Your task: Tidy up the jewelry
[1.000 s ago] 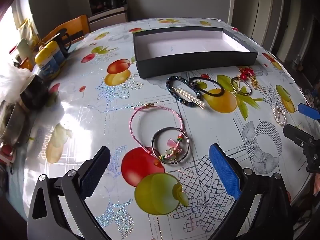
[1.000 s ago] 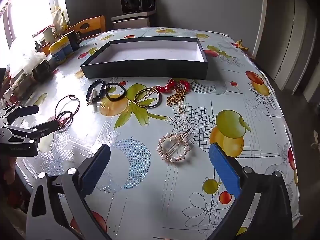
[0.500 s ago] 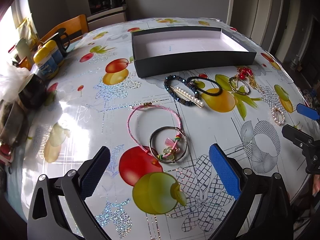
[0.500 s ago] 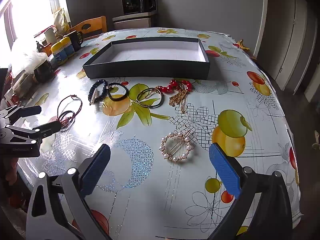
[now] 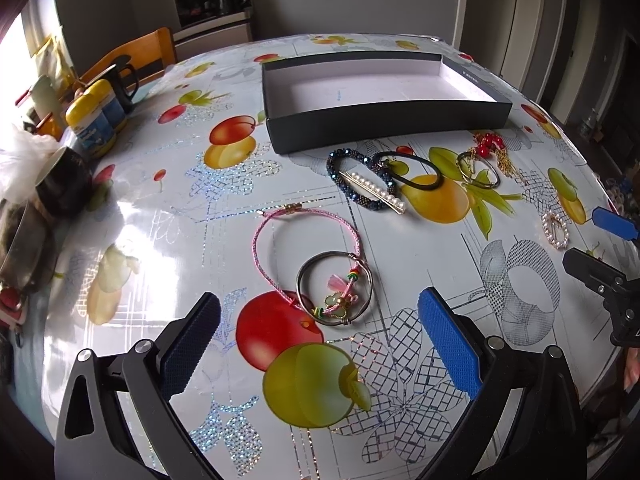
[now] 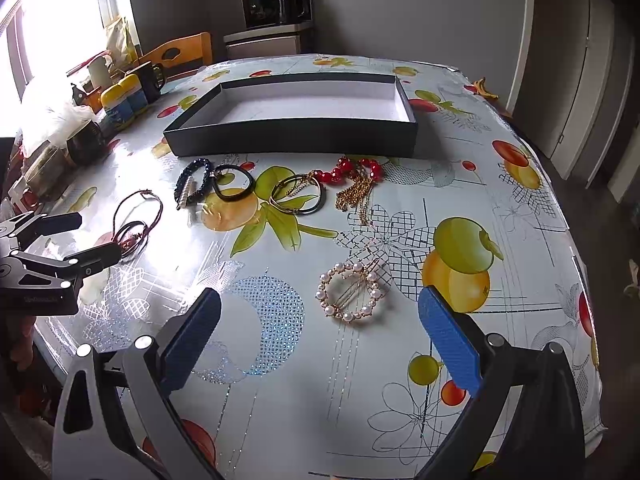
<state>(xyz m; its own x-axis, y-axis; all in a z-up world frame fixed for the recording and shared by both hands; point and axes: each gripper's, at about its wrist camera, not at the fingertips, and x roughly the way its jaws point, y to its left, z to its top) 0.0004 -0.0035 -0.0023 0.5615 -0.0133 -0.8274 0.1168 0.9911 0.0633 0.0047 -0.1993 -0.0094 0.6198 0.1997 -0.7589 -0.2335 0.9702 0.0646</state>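
An empty black box [image 5: 384, 92] with a white inside stands at the far middle of the table; it also shows in the right wrist view [image 6: 296, 116]. My left gripper [image 5: 318, 340] is open just short of a pink cord bracelet [image 5: 304, 252] and a metal charm bangle [image 5: 336, 294]. My right gripper [image 6: 320, 340] is open just short of a round pearl clip [image 6: 352, 294]. Near the box lie a dark beaded bracelet with a pearl hair clip [image 5: 368, 186], a black hair tie [image 5: 412, 174], a gold bangle [image 6: 296, 200] and a red bead and gold chain piece [image 6: 356, 178].
The table [image 6: 460, 184] has a glossy fruit-print cloth. Yellow-lidded jars [image 5: 94, 120], a black mug [image 5: 122, 80], dark cups [image 5: 60, 184] and a white bag crowd the left edge. A wooden chair [image 6: 180, 54] stands behind. The table's edge drops off at the right.
Both grippers have moved slightly forward toward the jewelry. Both have stayed open. Nothing on the table has moved.
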